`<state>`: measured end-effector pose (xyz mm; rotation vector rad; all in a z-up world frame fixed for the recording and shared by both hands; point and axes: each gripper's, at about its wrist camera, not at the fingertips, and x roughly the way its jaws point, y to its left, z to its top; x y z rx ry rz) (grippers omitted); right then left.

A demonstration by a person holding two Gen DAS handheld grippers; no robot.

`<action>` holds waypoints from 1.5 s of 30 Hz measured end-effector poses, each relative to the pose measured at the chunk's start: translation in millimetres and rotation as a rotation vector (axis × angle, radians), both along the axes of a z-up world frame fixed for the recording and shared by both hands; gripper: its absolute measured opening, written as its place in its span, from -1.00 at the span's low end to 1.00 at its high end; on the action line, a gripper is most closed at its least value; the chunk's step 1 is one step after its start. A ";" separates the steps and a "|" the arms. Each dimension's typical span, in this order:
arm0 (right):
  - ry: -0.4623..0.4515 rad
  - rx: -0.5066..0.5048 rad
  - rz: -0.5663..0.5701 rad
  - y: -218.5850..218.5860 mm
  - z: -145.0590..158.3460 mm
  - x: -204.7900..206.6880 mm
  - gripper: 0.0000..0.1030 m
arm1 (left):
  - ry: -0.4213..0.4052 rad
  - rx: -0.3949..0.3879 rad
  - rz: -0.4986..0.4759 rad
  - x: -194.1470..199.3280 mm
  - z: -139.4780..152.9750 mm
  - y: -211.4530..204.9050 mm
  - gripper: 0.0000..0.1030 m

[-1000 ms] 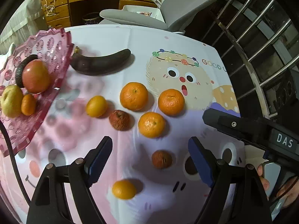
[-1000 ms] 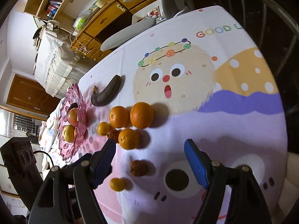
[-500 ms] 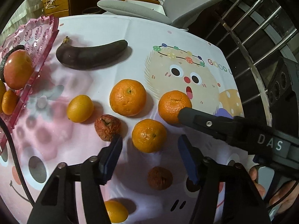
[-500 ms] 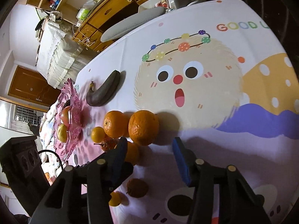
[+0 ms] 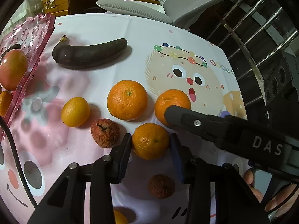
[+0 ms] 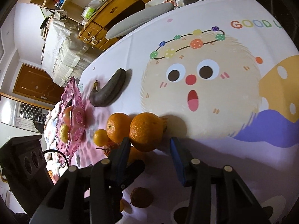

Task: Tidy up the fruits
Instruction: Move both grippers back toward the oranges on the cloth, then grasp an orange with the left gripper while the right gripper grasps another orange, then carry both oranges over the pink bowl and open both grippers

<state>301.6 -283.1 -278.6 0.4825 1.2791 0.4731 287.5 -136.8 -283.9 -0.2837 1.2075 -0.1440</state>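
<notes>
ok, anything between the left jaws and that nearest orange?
Nothing visible. The orange sits between the left gripper jaws, pads at its sides. A wrinkled red fruit lies just left, outside the jaws.

The left claw (image 5: 150, 145) is reaching low over the surface, its blue-padded fingers (image 5: 124, 152) pressing either flank of a small fruit. The right claw (image 6: 149, 149) is angling in beside it, jaws parted, one finger (image 5: 186, 116) crossing the left's view.
</notes>
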 end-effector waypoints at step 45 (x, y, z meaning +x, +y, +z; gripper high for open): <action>0.019 -0.071 -0.070 46.2 58.7 -96.8 -0.24 | -0.071 -0.034 -0.016 -110.2 88.9 112.2 -0.25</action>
